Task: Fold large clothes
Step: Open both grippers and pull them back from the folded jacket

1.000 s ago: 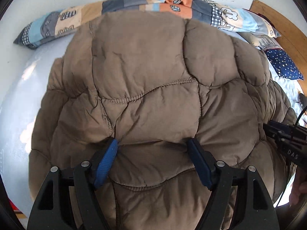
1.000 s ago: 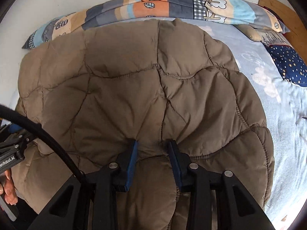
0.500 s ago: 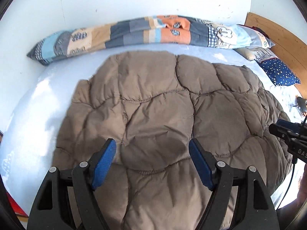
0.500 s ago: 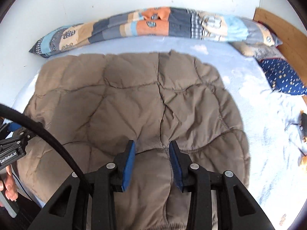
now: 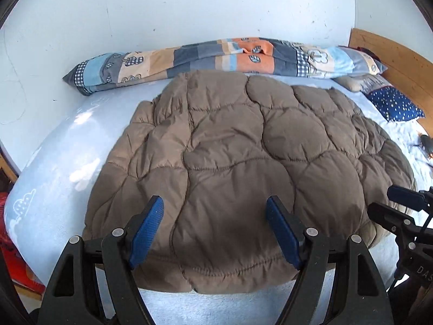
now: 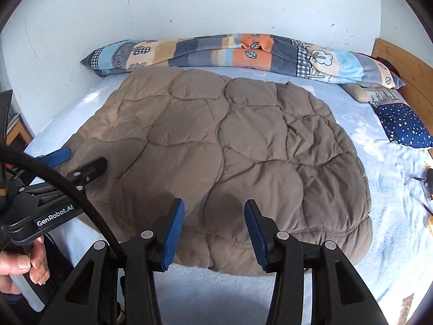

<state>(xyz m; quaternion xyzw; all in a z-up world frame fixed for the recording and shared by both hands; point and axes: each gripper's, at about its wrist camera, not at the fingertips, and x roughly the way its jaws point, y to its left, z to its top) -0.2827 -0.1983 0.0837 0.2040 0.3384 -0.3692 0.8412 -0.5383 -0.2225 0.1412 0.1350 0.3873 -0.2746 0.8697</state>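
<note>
Left gripper (image 5: 215, 233): jaws wide apart, blue pads (image 5: 146, 233) clear of the fabric, nothing between them. It hovers over the near hem of the brown quilted puffer jacket (image 5: 243, 162).

Right gripper (image 6: 213, 233): jaws narrower than the left's and opening right now. Nothing gripped; the pads are off the jacket.

The jacket lies spread flat on the light blue bed sheet (image 5: 54, 168). Its far edge is just short of the patchwork pillow (image 5: 216, 57) along the wall. A navy starred pillow (image 6: 403, 127) sits at right.

Readable text: "GenRobot.AI" on the left gripper's body in the right wrist view, above the person's hand (image 6: 19, 268). "DAS" is partly visible on the right gripper's body in the left wrist view.
</note>
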